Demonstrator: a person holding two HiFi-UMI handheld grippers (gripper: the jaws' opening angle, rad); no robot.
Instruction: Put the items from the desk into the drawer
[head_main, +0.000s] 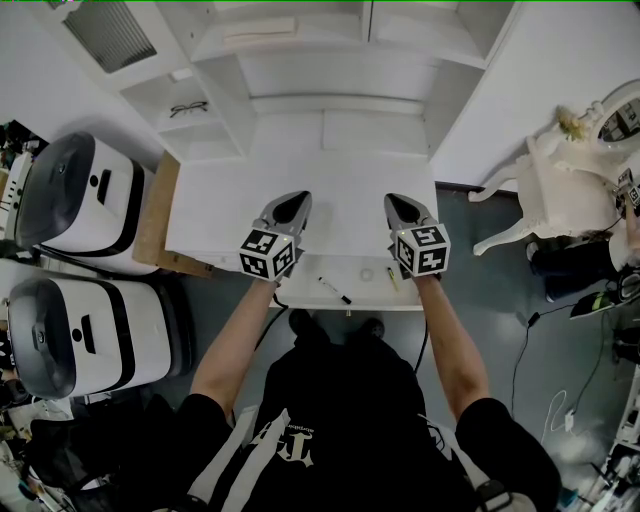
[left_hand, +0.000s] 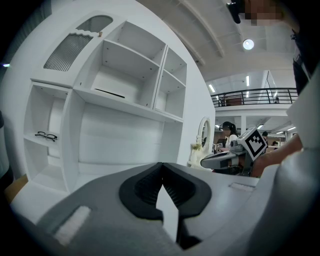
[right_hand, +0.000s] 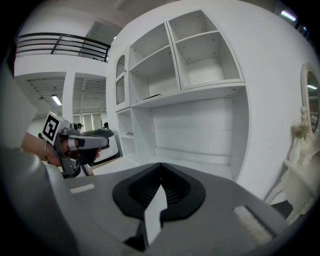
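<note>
Two tools: left tool, right tool. One desk. One black pen between both tools. One pair of glasses beyond the left tool. Two white machines left of it.

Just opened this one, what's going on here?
A person stands at a white desk, holding the left tongs and right tongs side by side above it. Both are shut and empty. A black pen and a couple of small items, too small to identify, lie untouched near the desk's front edge. A pair of glasses sits on a shelf at the left. Nothing is being picked up.
</note>
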